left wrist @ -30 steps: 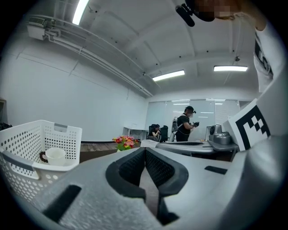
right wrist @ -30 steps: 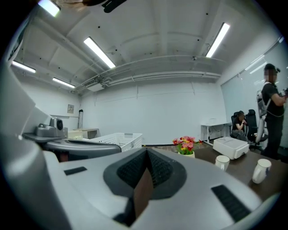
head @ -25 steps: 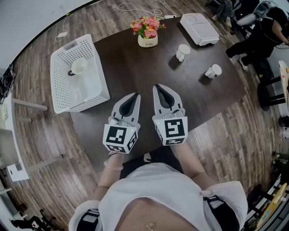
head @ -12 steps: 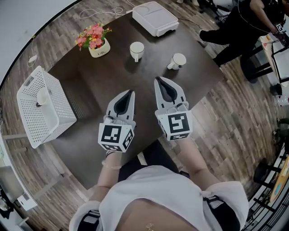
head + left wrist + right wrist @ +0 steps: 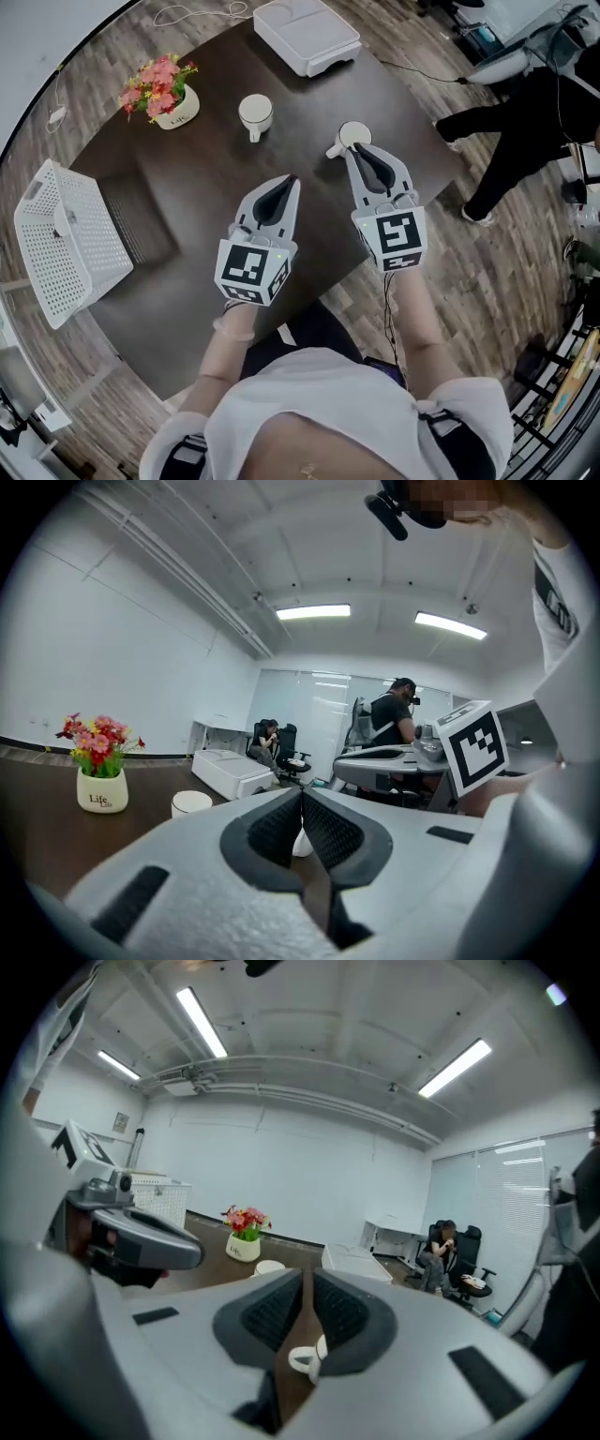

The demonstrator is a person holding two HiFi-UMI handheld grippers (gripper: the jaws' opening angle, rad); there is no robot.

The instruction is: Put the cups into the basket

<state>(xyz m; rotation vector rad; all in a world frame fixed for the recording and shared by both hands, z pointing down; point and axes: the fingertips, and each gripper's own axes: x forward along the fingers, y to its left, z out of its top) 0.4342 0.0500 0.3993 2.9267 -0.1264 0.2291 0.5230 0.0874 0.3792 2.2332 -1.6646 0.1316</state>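
Step in hand: reaching for a cup. The right gripper (image 5: pixel 360 150), jaws together and empty, points at the white ceramic cup lying on its side (image 5: pixel 349 134) near the right edge of the dark brown tabletop (image 5: pixel 206 202). The left gripper (image 5: pixel 288 183), likewise closed and empty, hovers mid-tabletop. A white upright cup (image 5: pixel 255 111) stands nearer the far edge; the white perforated plastic basket (image 5: pixel 84 248) sits at the left edge. Next move: part the right jaws, straddle the cup wall or handle, then close.
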